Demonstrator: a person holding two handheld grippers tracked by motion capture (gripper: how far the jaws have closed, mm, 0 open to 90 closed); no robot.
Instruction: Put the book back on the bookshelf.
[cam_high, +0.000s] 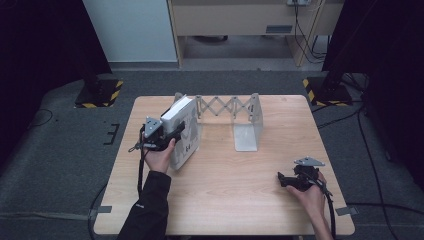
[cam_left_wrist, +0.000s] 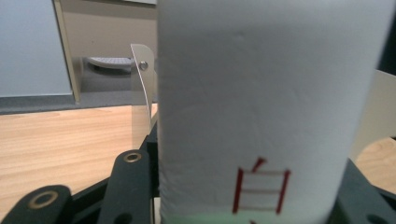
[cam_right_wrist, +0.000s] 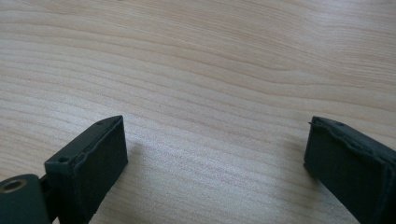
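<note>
A thick white book (cam_high: 186, 114) with a red character on its spine (cam_left_wrist: 261, 102) stands upright on the wooden table (cam_high: 235, 190), at the left end of a metal extendable book rack (cam_high: 226, 106). My left gripper (cam_high: 178, 132) is shut on the book's spine, one black jaw on each side of it (cam_left_wrist: 243, 191). The rack's left end plate (cam_left_wrist: 142, 79) rises just behind the book. My right gripper (cam_high: 281, 179) rests low over the table's front right, and in the right gripper view (cam_right_wrist: 215, 144) it is open with only bare wood between the jaws.
The rack's right end plate (cam_high: 247, 131) stands at mid table with its foot lying toward me. Two stand bases with yellow-black stripes (cam_high: 99, 93) (cam_high: 325, 91) sit on the floor past the far corners. Cables trail on the floor at the right (cam_high: 365, 140).
</note>
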